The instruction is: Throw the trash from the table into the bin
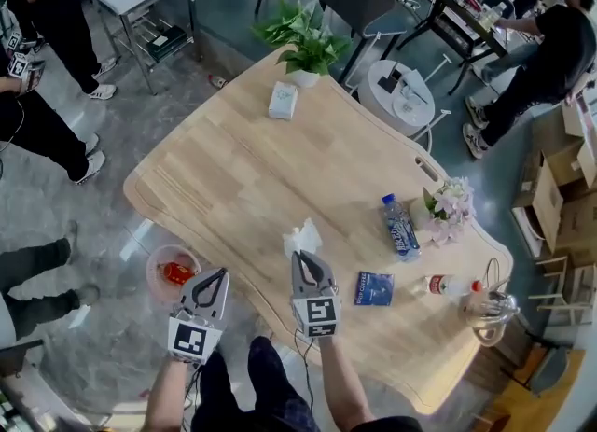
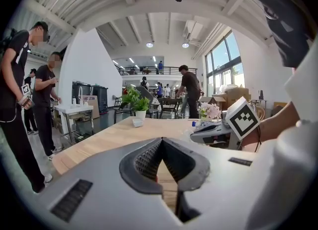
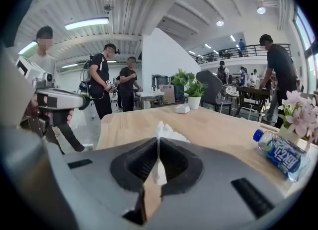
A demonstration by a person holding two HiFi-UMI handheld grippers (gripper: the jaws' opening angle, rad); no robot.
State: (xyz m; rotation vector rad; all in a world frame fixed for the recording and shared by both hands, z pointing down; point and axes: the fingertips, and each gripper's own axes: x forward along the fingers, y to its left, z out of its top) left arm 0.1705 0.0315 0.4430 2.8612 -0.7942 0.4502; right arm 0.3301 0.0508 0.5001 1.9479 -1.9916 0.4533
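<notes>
A crumpled white tissue (image 1: 302, 236) sticks out past the tips of my right gripper (image 1: 300, 257), which is shut on it just above the table's near edge. In the right gripper view the tissue (image 3: 167, 132) is pinched between the two pads. My left gripper (image 1: 220, 275) is shut with nothing in it and hangs off the table's edge, beside the pink bin (image 1: 155, 268) on the floor. A red item (image 1: 177, 273) lies in the bin. In the left gripper view the left gripper (image 2: 161, 143) shows closed pads and the right gripper (image 2: 214, 132) to the side.
A blue packet (image 1: 374, 287), a water bottle (image 1: 401, 227) and a red-capped bottle (image 1: 446, 285) lie on the wooden table (image 1: 242, 178) to the right. Farther off are a tissue box (image 1: 283, 101), a potted plant (image 1: 305, 43), flowers (image 1: 450, 211) and a glass jug (image 1: 492, 313). People stand around.
</notes>
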